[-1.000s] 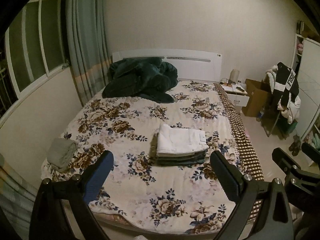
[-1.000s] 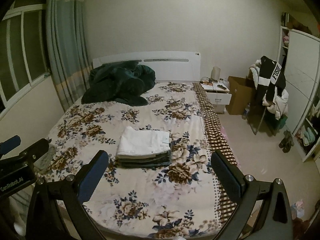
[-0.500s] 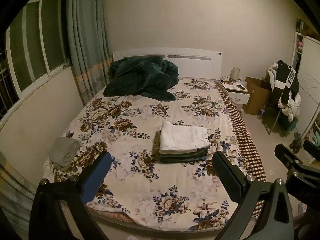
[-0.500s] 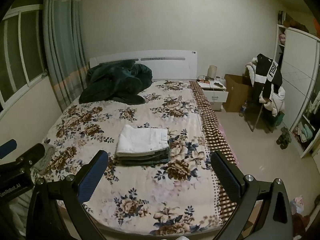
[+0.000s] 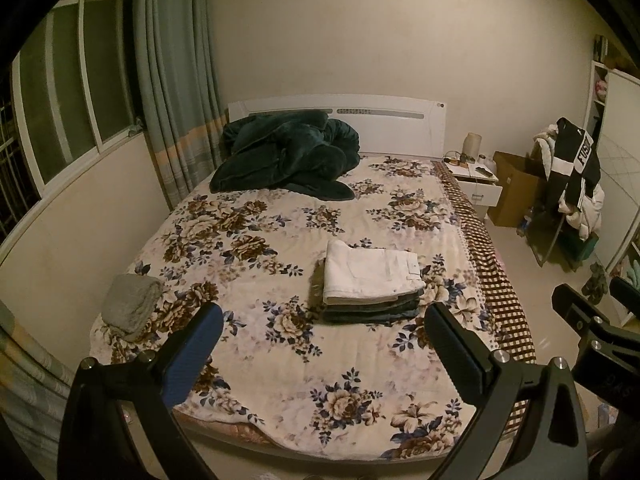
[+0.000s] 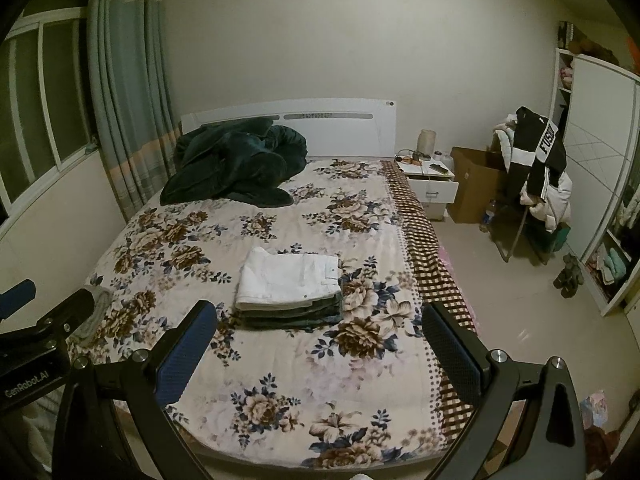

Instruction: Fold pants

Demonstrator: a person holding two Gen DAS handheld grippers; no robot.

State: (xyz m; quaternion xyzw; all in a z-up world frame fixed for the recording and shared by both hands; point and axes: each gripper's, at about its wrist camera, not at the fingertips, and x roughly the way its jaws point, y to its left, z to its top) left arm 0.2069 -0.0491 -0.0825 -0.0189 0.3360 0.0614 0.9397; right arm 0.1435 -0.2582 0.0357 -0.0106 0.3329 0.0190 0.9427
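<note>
A: Pants (image 5: 370,276) lie folded, stacked mid-bed (image 5: 280,360); our left gripper (image 5: 320,340) and right gripper (image 6: 320,336) hover apart, empty.
B: We should fetch the grey garment (image 5: 130,306) at the bed's left corner, gripping its edges.

We hold our right gripper (image 6: 320,344) wide apart above the bed (image 6: 280,380); folded white pants (image 6: 286,280) top a stack, left gripper (image 6: 36,328) beside us.

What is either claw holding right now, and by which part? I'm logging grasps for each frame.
Nothing. The left claw and right claw are both open and empty; the folded pants stack lies untouched on the bed.
</note>
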